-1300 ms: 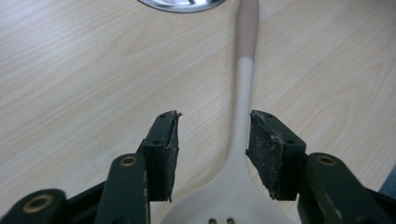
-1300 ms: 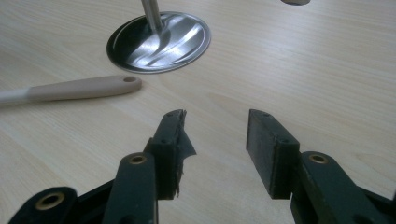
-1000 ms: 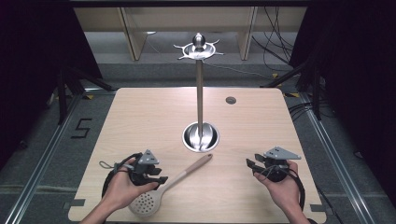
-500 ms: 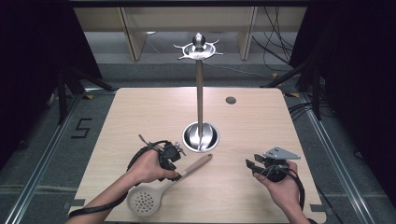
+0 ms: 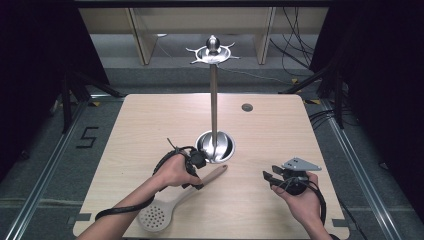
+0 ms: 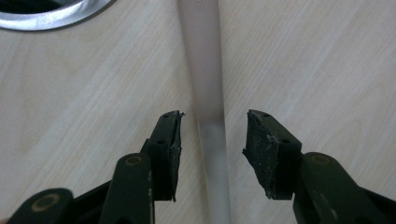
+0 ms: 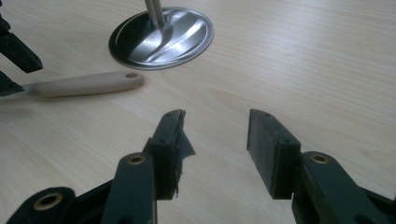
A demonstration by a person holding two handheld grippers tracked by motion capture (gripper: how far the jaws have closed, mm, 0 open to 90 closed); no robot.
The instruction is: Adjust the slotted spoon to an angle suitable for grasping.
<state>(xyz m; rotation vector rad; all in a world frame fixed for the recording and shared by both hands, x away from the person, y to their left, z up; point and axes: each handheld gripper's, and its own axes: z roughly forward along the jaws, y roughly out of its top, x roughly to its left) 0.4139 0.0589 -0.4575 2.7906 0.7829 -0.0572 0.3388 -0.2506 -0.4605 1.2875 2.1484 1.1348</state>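
Note:
A beige slotted spoon (image 5: 175, 202) lies flat on the wooden table (image 5: 150, 125), its perforated head near the front edge and its handle (image 7: 86, 83) pointing toward the stand's base. My left gripper (image 5: 195, 172) hovers over the handle (image 6: 208, 93) with its jaws open, one on each side of it and not touching. My right gripper (image 5: 272, 179) is held at the front right, open and empty, aimed toward the stand. A tall metal utensil stand (image 5: 214, 95) rises from a round shiny base (image 5: 215, 146), with hooks at its top (image 5: 213, 51).
A small round dark hole (image 5: 246, 107) sits in the table toward the back right. Cables trail from both grippers over the front of the table. Beyond the table is a wooden shelf frame (image 5: 200, 25) and dark floor with cables.
My left gripper has moved right and forward from the table's front left, and now straddles the spoon's handle near the stand's base. The right gripper has hardly moved.

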